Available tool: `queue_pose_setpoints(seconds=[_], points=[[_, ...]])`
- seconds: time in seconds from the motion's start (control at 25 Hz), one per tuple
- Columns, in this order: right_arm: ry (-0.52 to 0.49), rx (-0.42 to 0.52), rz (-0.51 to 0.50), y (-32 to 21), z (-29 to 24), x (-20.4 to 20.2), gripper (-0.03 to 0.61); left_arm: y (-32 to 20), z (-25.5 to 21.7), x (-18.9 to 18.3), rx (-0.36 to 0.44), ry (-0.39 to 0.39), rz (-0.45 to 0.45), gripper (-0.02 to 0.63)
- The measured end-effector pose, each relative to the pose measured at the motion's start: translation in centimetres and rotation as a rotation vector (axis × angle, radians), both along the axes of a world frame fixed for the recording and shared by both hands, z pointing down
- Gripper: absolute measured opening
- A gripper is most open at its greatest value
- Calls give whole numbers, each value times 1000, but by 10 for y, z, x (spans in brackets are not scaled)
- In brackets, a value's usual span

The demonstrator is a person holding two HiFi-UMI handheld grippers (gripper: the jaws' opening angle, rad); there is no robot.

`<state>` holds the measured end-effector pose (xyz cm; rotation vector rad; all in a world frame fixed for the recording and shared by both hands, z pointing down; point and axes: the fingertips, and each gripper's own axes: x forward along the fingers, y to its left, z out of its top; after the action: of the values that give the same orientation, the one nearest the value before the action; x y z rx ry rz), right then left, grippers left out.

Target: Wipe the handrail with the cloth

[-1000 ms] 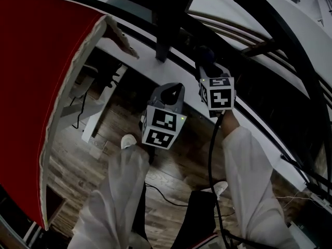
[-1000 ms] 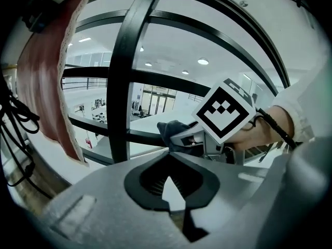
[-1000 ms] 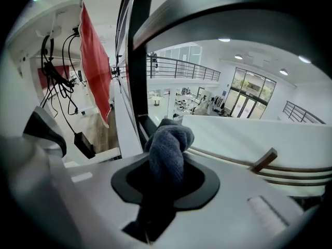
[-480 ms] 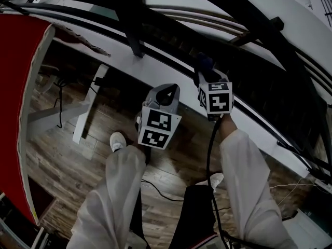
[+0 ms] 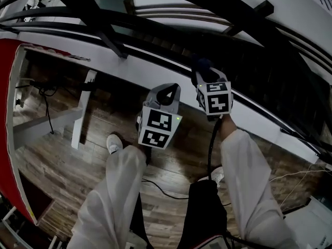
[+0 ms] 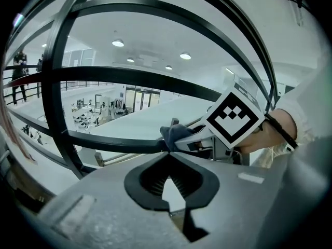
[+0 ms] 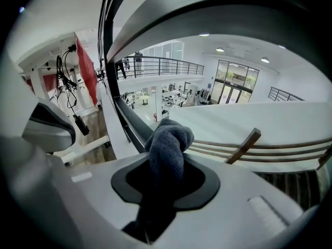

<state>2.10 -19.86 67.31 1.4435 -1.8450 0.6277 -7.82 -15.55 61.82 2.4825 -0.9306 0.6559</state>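
Observation:
My right gripper is shut on a bunched dark blue-grey cloth, which sticks out past its jaws. In the right gripper view the cloth fills the gap between the jaws of this gripper, beside a black rail. In the left gripper view the cloth touches a black bar of the handrail. My left gripper is held just left of the right one, away from the cloth. Its jaws meet with nothing between them.
Thick black rails and a slanted post cross the top of the head view above a white ledge. Wooden floor, cables and a red banner edge lie below. My legs and shoes show underneath.
The post and the red banner have slid left in the head view. Both grippers have shifted right along the railing relative to the post, with the cloth still held.

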Motion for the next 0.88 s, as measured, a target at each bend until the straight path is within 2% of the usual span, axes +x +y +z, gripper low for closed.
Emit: queue_pose_setpoints(seconds=[0.36, 0.88], points=[[14, 45, 93, 33, -7, 73, 97, 37, 7, 63, -7, -17, 90, 2], [64, 56, 167, 66, 4, 148, 96, 70, 26, 123, -28, -34, 169, 2]])
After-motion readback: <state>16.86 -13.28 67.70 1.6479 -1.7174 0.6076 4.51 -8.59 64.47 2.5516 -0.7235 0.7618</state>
